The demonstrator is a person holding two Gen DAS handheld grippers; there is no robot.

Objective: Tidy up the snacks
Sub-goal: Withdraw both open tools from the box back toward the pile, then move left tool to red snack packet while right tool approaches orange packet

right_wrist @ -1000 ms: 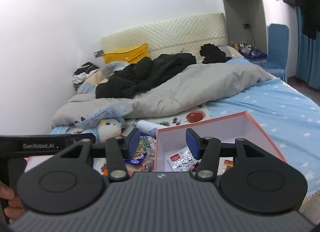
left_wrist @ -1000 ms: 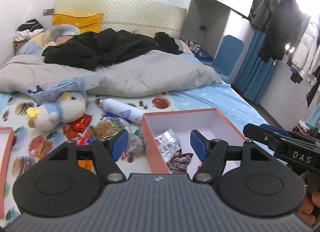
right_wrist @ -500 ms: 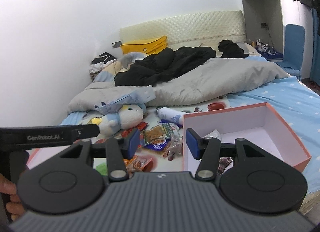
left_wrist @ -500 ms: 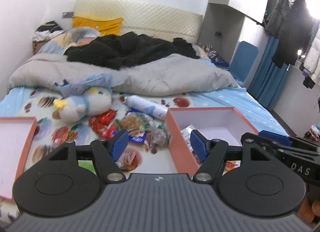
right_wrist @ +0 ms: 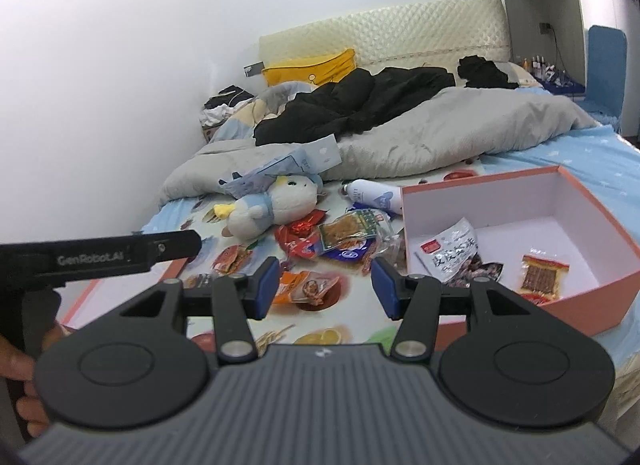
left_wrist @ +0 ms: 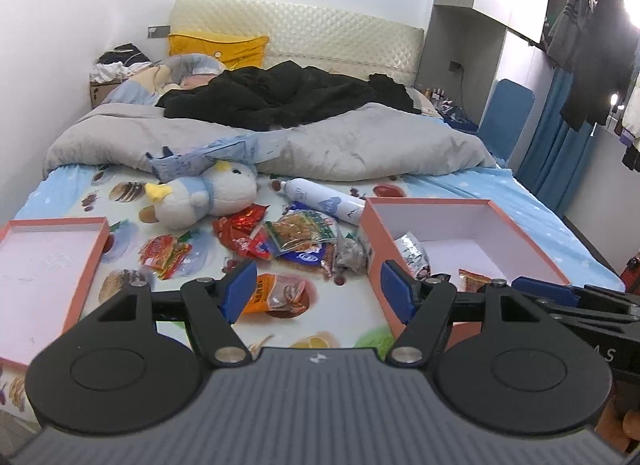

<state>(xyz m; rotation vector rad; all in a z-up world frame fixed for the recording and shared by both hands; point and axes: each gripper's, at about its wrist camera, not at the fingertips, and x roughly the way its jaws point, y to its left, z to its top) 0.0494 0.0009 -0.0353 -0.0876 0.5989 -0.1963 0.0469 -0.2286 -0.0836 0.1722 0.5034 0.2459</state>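
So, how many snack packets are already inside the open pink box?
2, as far as the right wrist view shows: a silver packet by the left wall of the pink box, and a small red-edged packet nearer the front. The front wall may hide more.

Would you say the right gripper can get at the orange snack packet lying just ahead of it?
Probably yes: the right gripper is open and empty, and the orange snack packet lies uncovered on the bedsheet ahead.

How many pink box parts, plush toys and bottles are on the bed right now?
Pink box parts: 2, the deep box and the shallow lid
Plush toy: 1
White bottle: 1
Total: 4
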